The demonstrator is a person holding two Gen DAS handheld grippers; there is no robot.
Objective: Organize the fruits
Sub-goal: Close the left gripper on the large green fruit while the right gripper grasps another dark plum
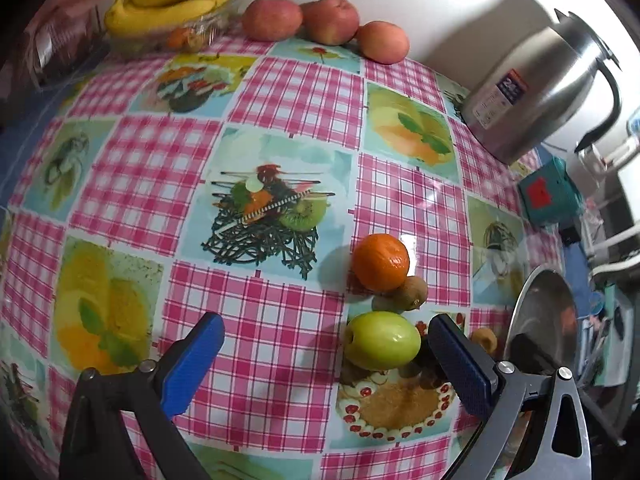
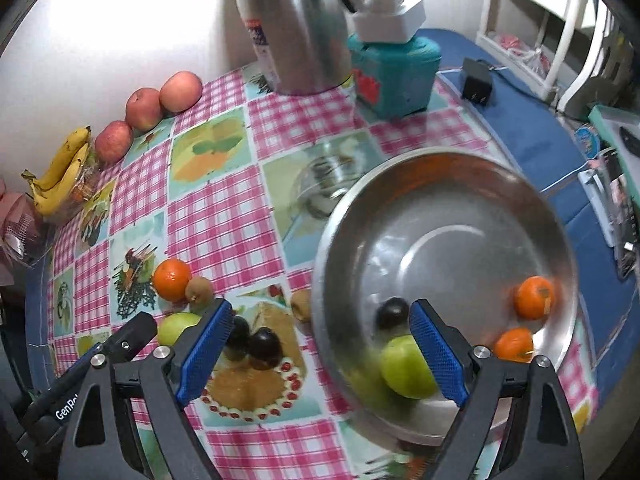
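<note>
My left gripper (image 1: 328,364) is open just above the checked tablecloth, and a green apple (image 1: 382,346) lies between its blue fingers, close to the right one and not pressed. Behind the apple sit an orange (image 1: 380,262) and a kiwi (image 1: 410,292); another kiwi (image 1: 484,340) lies by the steel bowl (image 1: 536,304). My right gripper (image 2: 322,348) is open over the near-left rim of the steel bowl (image 2: 460,184), holding nothing. The bowl contains a green apple (image 2: 404,368), a dark plum (image 2: 392,312) and two oranges (image 2: 534,296). Two dark plums (image 2: 264,344) rest on the cloth.
Bananas (image 1: 172,0) in a clear container and three red apples (image 1: 330,18) line the back wall. A steel kettle (image 1: 536,88) and a teal box (image 1: 548,194) stand at the back right. A black adapter (image 2: 476,80) and clutter sit beyond the bowl.
</note>
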